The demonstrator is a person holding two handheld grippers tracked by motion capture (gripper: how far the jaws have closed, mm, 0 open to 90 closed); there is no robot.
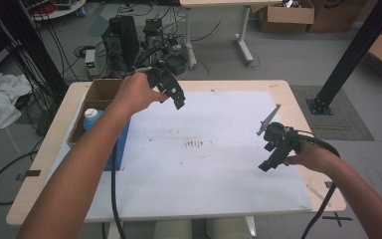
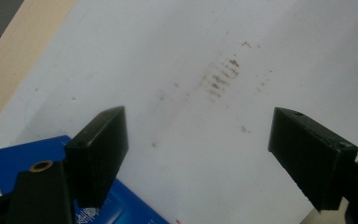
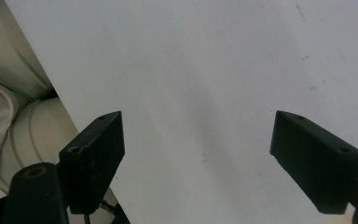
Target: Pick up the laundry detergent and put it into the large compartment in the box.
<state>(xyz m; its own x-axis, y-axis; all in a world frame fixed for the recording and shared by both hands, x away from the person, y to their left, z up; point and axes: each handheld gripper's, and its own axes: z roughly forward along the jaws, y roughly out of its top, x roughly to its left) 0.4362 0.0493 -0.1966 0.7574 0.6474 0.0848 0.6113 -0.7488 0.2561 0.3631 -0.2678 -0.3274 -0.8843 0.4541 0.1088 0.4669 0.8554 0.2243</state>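
**Two grippers over a stained white sheet**

A light wooden bench (image 1: 288,94) carries a large white sheet (image 1: 214,164) that covers most of its top. Near the middle of the sheet is a patch of small brown stains (image 1: 195,144), seen closer from the left gripper view as short smudged rows (image 2: 221,77) with scattered specks around them. At the bench's far left corner stands one open cardboard box (image 1: 99,92) with one blue-capped bottle (image 1: 90,117) in it. One blue sheet (image 1: 122,149) lies just beside the box, partly under the person's left forearm; its corner shows behind the left finger (image 2: 100,154) in the left gripper view.

The floor is grey. Beyond the bench are black equipment boxes with tangled cables (image 1: 124,40), a second bench's white legs (image 1: 243,40), two cardboard boxes at the back right, a black metal post (image 1: 353,55) and a white cloth (image 1: 0,99) at the left.

There are two grippers, one in each hand. The left gripper (image 1: 179,103) hangs above the sheet's far edge near the box, fingers spread wide with nothing between them. The right gripper (image 1: 264,166) sits low over the sheet's right side, fingers equally wide apart (image 3: 95,158) and holding nothing; bare sheet lies between them.
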